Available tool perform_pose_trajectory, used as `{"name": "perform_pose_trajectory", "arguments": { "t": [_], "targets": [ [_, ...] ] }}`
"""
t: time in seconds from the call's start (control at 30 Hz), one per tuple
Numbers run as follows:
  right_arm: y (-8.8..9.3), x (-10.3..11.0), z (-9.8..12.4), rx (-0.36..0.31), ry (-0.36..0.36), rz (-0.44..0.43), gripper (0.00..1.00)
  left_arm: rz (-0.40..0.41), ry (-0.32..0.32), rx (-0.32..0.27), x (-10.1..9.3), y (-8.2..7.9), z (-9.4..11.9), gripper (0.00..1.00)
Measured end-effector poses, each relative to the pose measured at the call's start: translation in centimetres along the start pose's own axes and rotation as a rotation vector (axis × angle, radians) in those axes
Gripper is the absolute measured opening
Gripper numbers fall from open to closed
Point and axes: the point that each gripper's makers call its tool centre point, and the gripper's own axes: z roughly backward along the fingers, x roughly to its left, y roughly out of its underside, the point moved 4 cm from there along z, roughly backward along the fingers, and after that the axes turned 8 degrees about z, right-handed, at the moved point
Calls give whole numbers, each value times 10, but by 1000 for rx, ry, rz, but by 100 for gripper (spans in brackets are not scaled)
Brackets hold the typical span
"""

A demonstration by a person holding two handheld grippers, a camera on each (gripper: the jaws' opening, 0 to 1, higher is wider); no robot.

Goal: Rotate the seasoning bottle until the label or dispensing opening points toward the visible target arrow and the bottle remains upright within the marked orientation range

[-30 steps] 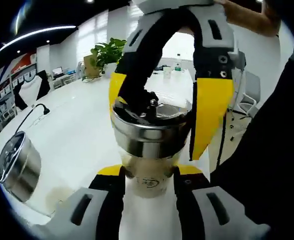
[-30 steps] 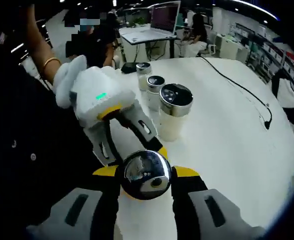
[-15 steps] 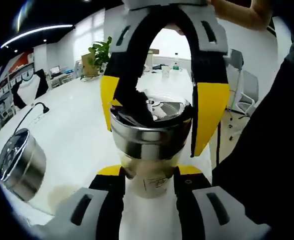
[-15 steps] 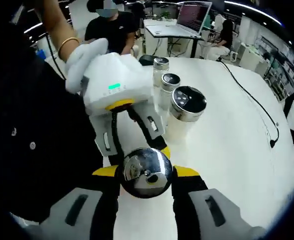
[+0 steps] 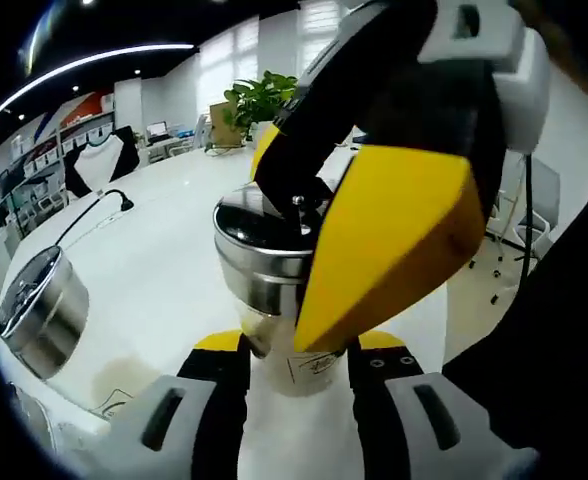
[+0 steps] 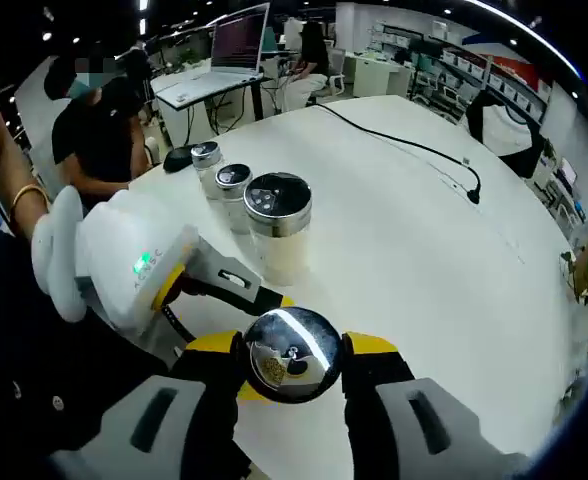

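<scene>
Two grippers clamp one seasoning bottle [image 5: 292, 300]: left gripper [image 5: 296, 352] on its glass body, right gripper [image 6: 291, 357] on the steel cap, now swung round it. Bare white table [image 6: 444, 260] lies open rightward.

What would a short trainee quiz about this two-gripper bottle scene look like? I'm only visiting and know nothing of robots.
1. True or false: the left gripper is shut on the seasoning bottle's glass body.
2. What does the right gripper clamp? A) the metal cap B) a cable C) a laptop
3. How many other shakers stand in a row on the white table in the right gripper view?

Key
1. True.
2. A, the metal cap.
3. Three.
</scene>
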Motion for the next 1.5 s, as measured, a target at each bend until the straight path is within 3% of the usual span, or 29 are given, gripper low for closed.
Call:
{"name": "perform_pose_trajectory", "arguments": {
  "t": [0.03, 0.07, 0.17, 0.27, 0.33, 0.53, 0.57, 0.67, 0.93, 1.17, 1.5],
  "targets": [
    [1, -2, 1, 12, -8, 30, 37, 8, 3, 46, 2, 7, 1, 40],
    [1, -3, 1, 16, -13, 65, 37, 14, -12, 52, 5, 9, 1, 40],
    [0, -5, 0, 14, -42, 93, 37, 42, 16, 18, 4, 8, 6, 40],
    [0, -10, -2, 18, -74, 145, 37, 20, 26, 15, 1, 8, 14, 41],
    [-1, -13, -3, 18, -85, 164, 37, -3, 67, 71, -3, 17, 19, 41],
    [-6, -30, -6, -2, -123, 218, 37, 0, 12, 58, 6, 27, 49, 41],
    [-9, -31, -8, -26, -161, 280, 37, 2, 3, 53, 7, 28, 54, 41],
    [-7, -38, -8, -18, -204, 343, 37, 13, -39, 46, 15, 32, 71, 41],
    [-18, -57, -15, -9, -193, 329, 37, 120, -172, 40, 36, 50, 111, 41],
    [-20, -54, -13, -28, -209, 350, 37, 173, -264, 55, 54, 63, 135, 41],
    [-21, -51, -12, -17, -207, 362, 37, 213, -331, 17, 77, 58, 152, 41]
  ]
}}
